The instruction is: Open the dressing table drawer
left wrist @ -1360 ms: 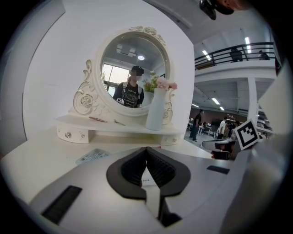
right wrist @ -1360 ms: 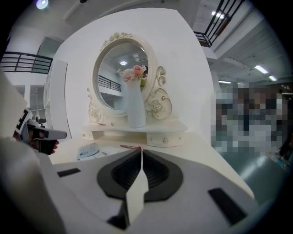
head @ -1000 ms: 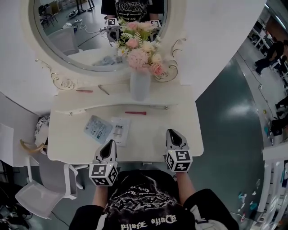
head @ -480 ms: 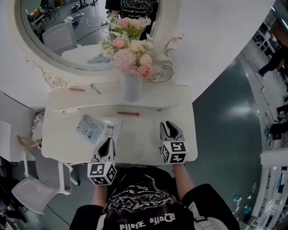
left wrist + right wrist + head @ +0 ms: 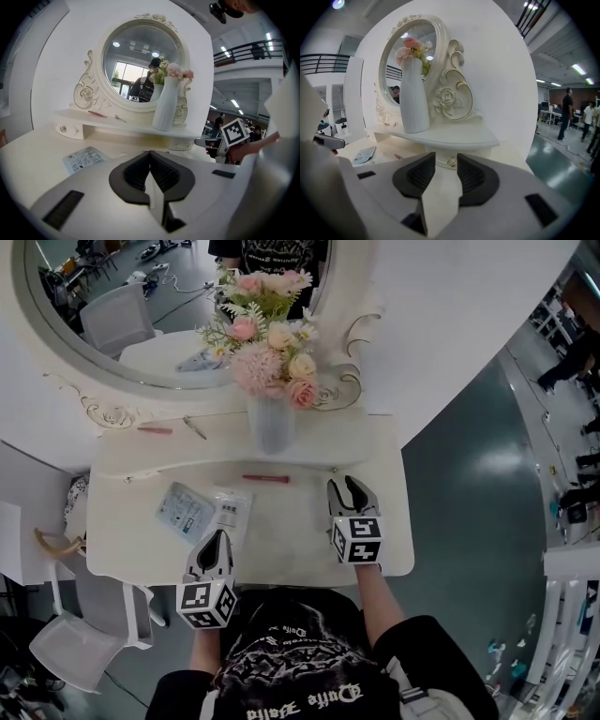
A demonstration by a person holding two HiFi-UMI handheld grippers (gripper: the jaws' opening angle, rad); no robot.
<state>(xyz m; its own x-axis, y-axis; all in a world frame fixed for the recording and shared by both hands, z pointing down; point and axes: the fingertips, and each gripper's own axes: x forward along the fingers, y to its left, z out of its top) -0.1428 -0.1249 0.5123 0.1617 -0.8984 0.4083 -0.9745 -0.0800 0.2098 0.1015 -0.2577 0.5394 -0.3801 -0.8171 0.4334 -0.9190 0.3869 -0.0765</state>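
Your right tool (image 5: 348, 484) has just been opening, and its jaws stand apart with nothing in them. The small drawer (image 5: 443, 160) sits under the right end of the shelf (image 5: 450, 136), with its knob (image 5: 452, 162) just ahead of the gap. Your left tool (image 5: 217, 536) is closed tight and empty, over the near edge of the table (image 5: 122, 549).

The top edge crops the mirror (image 5: 141, 324), and print on the packet (image 5: 180, 510) is unreadable.

A vase (image 5: 272, 427) of flowers (image 5: 267, 343) stands beyond a bluish packet (image 5: 183, 508).

black shirt (image 5: 302, 664) with white print
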